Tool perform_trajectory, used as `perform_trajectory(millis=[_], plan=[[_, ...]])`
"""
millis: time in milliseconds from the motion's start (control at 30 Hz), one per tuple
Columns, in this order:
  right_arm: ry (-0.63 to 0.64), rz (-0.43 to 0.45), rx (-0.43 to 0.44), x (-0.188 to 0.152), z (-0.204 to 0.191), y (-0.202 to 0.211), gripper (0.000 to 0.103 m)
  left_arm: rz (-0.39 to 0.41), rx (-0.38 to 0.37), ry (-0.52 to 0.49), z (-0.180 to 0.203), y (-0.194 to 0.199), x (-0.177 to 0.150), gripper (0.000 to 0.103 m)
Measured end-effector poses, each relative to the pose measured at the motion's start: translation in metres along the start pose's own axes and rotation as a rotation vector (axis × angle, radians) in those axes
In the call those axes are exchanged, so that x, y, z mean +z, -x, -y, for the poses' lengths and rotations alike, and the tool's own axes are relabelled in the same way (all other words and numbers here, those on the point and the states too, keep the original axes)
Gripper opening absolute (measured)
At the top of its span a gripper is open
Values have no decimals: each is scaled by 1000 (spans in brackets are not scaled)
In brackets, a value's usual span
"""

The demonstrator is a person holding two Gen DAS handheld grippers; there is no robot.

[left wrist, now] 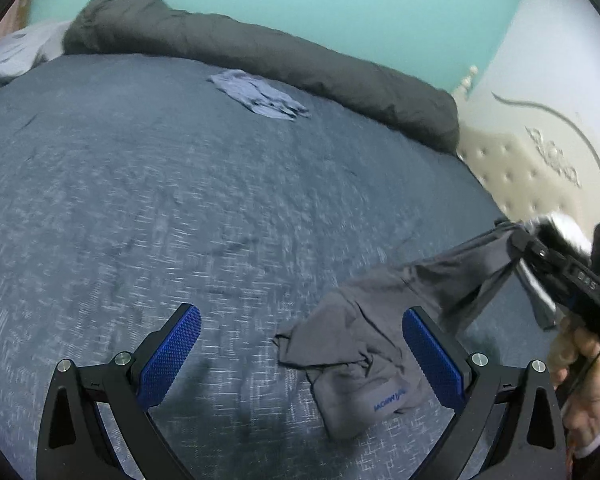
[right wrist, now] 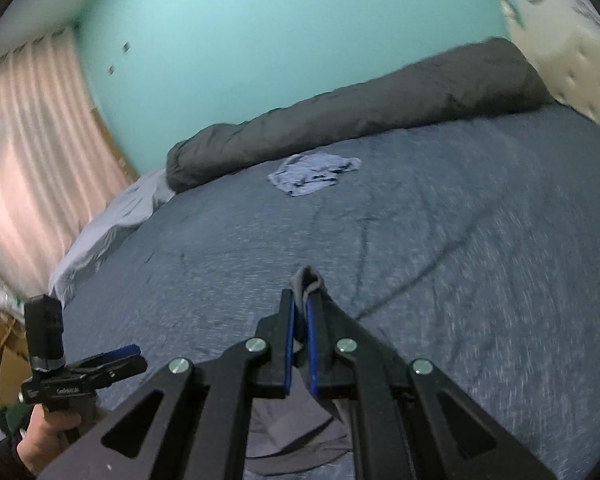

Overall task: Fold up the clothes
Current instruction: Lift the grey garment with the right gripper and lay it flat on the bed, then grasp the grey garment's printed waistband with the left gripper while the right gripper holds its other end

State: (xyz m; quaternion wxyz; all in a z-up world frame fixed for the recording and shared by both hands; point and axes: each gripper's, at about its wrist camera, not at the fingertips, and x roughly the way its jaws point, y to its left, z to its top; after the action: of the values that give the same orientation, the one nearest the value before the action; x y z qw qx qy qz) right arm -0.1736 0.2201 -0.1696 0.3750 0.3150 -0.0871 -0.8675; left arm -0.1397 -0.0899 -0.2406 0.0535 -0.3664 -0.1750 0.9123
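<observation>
Right gripper pinching a grey garment at lower centre of its view, left gripper spread wide above the bed, blue cloth upper centre beside a rolled dark duvet

The wide bedspread lies open, crossed only by a light-blue garment near the rolled duvet.

We're looking at a home bedroom: a wide bed is filling the view, a rolled duvet lying along the turquoise wall, pink curtains hanging, tufted headboard showing.
</observation>
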Motion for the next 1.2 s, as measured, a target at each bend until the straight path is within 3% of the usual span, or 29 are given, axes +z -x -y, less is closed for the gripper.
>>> perform_trajectory(millis=[200,433,667,1033,1200], plan=[[-101,23,16,-19,30,5,5,-5,22,-66,13,-7,-8,103],[-106,0,33,-36,36,4,6,5,45,-109,26,-8,-18,103],[-122,11,23,-43,48,10,6,-39,60,-153,37,-12,-37,103],[-196,16,32,-45,56,16,8,-92,16,-188,50,-13,-60,103],[-206,23,48,-42,57,15,8,-113,20,-260,61,-22,-69,103]])
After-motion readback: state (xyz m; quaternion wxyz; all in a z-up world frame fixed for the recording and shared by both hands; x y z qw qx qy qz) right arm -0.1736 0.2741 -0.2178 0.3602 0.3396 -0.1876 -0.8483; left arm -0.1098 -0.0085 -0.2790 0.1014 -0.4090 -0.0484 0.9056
